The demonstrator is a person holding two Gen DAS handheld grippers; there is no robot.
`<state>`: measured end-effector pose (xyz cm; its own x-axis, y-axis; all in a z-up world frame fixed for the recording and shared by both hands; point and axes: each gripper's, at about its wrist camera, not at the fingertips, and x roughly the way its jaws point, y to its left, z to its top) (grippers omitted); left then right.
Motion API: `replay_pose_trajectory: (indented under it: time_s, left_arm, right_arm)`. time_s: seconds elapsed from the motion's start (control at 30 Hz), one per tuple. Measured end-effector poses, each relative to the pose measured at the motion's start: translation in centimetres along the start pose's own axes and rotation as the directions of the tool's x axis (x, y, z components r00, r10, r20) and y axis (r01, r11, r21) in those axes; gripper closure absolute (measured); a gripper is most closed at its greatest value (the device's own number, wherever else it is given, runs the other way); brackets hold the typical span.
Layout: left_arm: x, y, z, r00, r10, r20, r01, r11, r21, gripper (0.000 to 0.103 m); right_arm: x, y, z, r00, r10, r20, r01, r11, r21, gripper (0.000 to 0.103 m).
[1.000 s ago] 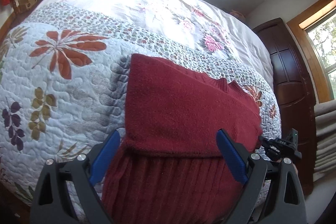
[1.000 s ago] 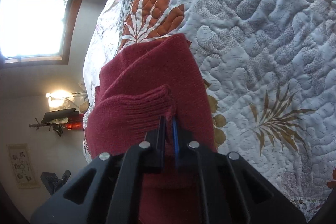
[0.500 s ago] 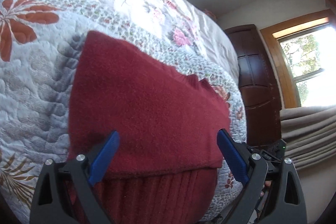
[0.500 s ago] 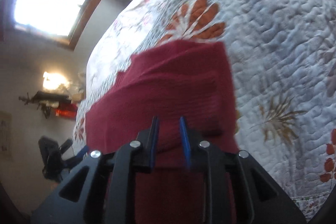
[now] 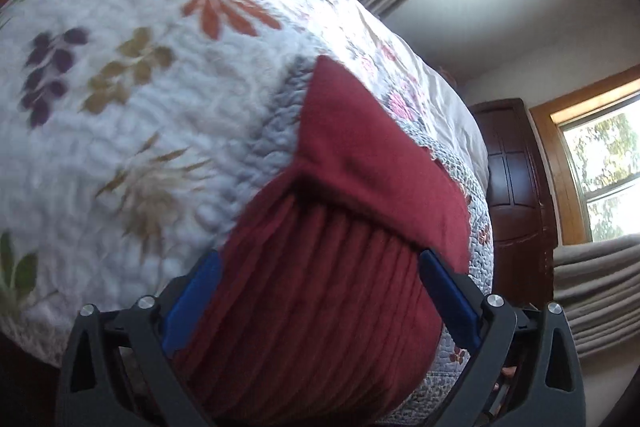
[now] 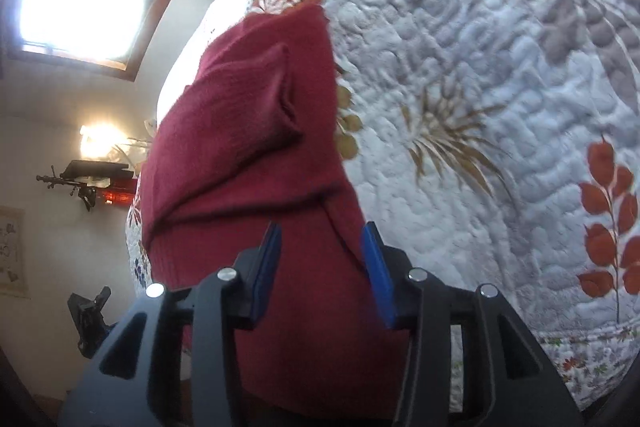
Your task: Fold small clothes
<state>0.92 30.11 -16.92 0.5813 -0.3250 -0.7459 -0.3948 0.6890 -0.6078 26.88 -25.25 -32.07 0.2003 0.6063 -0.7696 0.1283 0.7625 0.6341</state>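
Quilted floral bedspread (image 5: 168,131) fills the background in both wrist views, with curtains and a dark wooden door beyond its far edge. We see the red knit garment (image 5: 320,279) lying on the bedspread directly ahead of both tools, partly folded: a smooth flap lies across its far portion, and the ribbed section runs toward us between the fingers. Our left gripper (image 5: 320,301) is spread wide, straddling the ribbed section and gripping nothing. Our right gripper (image 6: 326,273) is also released, its blue pads (image 6: 376,275) parted with cloth visible between them but not pinched. We judge one fold to be laid and the next grasp to be pending. To do it well, we should take both near corners of the ribbed edge, pinch all layers together, lift evenly, and carry the edge forward without dragging the flap askew.
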Motion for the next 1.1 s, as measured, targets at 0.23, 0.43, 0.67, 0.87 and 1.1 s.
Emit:
replay_pose_trajectory:
  time_s: [0.23, 0.43, 0.67, 0.87, 1.1]
  left_arm:
    - [-0.6, 6.0, -9.0, 0.971, 0.142, -0.194, -0.129, 0.988, 0.081, 0.004]
    - [4.7, 9.3, -11.0, 0.928, 0.16, -0.336, -0.102, 0.978, 0.183, 0.004]
    - [7.1, 10.6, -11.6, 0.917, 0.107, -0.385, -0.022, 0.975, 0.22, 0.014]
    - [7.9, 10.4, -12.8, 0.901, 0.136, -0.412, -0.028, 0.966, 0.257, 0.056]
    - [7.7, 9.3, -13.7, 0.903, 0.103, -0.417, -0.01, 0.975, 0.22, 0.079]
  right_arm:
    - [-0.7, -5.8, -8.9, 0.99, -0.065, -0.127, 0.061, 0.998, -0.035, 0.034]
    - [1.2, -9.3, -16.6, 0.987, -0.048, -0.156, 0.056, 0.998, 0.043, 0.026]
    - [3.0, -8.6, -20.2, 0.989, 0.004, -0.151, 0.007, 0.997, 0.071, 0.026]
    - [2.8, -8.3, -20.4, 0.991, 0.017, -0.129, -0.01, 0.998, 0.054, 0.026]
    - [5.3, -8.9, -20.1, 0.986, 0.024, -0.165, -0.023, 1.0, 0.008, 0.027]
